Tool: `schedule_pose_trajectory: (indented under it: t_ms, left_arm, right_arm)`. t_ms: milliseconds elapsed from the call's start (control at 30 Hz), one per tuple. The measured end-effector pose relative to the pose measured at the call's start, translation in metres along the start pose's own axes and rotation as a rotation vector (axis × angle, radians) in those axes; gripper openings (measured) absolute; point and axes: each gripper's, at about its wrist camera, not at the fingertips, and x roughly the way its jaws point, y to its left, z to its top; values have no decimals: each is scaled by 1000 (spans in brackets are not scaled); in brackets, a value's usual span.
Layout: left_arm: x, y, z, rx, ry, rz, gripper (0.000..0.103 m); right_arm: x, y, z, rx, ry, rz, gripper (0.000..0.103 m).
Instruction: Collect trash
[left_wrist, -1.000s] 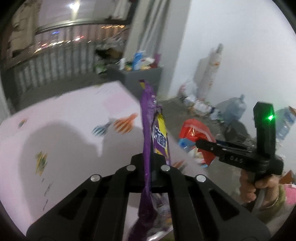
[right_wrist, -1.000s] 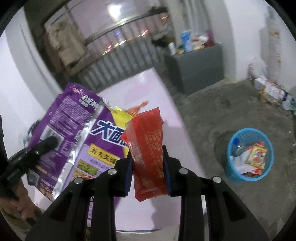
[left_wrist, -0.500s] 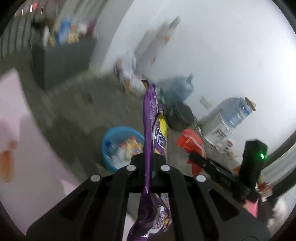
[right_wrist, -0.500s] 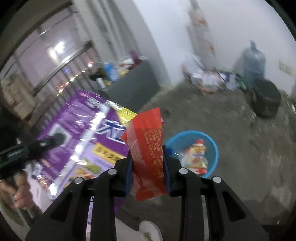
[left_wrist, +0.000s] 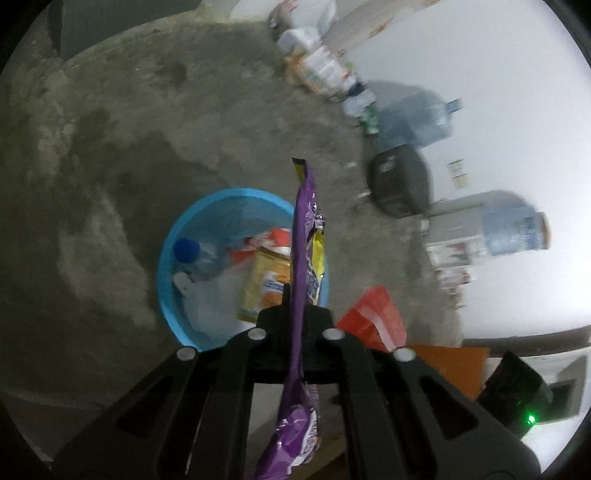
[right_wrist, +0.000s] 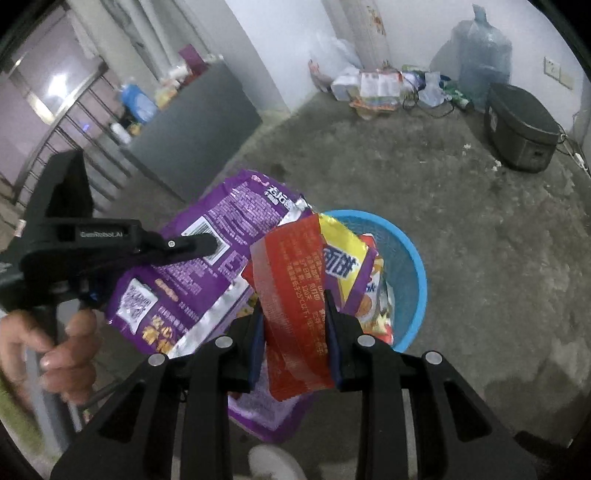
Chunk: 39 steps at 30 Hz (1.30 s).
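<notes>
- Bin (left_wrist: 221, 206), blue, sat at nine o'clock of the purple bag (left_wrist: 303, 236).
- Left gripper (left_wrist: 295, 295) was opening, bag between its jaws.
- Right gripper (right_wrist: 293, 314) gripped a red wrapper (right_wrist: 291, 280).

The room is dim, under cool, flat light. The white wall (left_wrist: 480, 92) glares pale and washed out. Motion blur smears the water bottles (left_wrist: 509, 229) and litter along the wall, while the concrete floor (right_wrist: 461, 206) looks grainy. Both fisheye views bend hard at the rim, with black corners. A lamp (right_wrist: 55, 83) blooms softly behind the railing.
</notes>
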Motion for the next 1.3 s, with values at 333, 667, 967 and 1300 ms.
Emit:
schedule_pose_trajectory:
  t_ms: [333, 667, 967, 1300]
  left_arm:
    - [-6, 12, 16, 11, -45, 155, 63]
    - [-149, -18, -15, 85, -270, 111, 72]
    - [-332, -25, -169, 130, -590, 288, 91]
    - [-393, -5, -378, -155, -884, 796, 94]
  right_arm:
    - [140, -13, -13, -27, 215, -81, 48]
    - [64, -22, -1, 13, 52, -37, 71]
    - [-112, 55, -36, -196, -205, 93, 87]
    - [-260, 166, -141, -499, -368, 212, 97]
